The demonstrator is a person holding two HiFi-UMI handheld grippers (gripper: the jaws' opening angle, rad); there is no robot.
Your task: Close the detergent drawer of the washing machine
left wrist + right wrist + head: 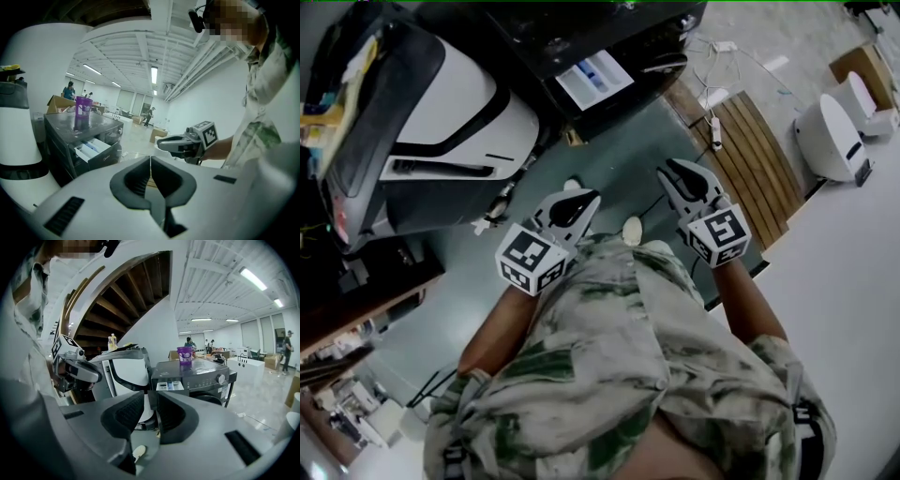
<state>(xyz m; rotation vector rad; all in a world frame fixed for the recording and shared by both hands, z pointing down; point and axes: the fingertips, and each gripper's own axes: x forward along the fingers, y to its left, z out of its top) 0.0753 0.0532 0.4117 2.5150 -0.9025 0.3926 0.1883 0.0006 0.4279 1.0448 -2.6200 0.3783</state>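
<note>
Floor (pixel 619 159) grey-green; washer (pixel 197 373) w/ drawer (pixel 169 386) open, wood decking (pixel 755 155) beside.

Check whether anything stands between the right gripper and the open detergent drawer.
Nothing visible does. The right gripper, jaws apart and empty, points towards the washing machine, whose detergent drawer stands pulled out at the front. Only bare floor lies between them. The purple cup sits on top of the machine, clear of the drawer.

Test lab: washing machine (pixel 197 371), strip lights (pixel 255 278)
</note>
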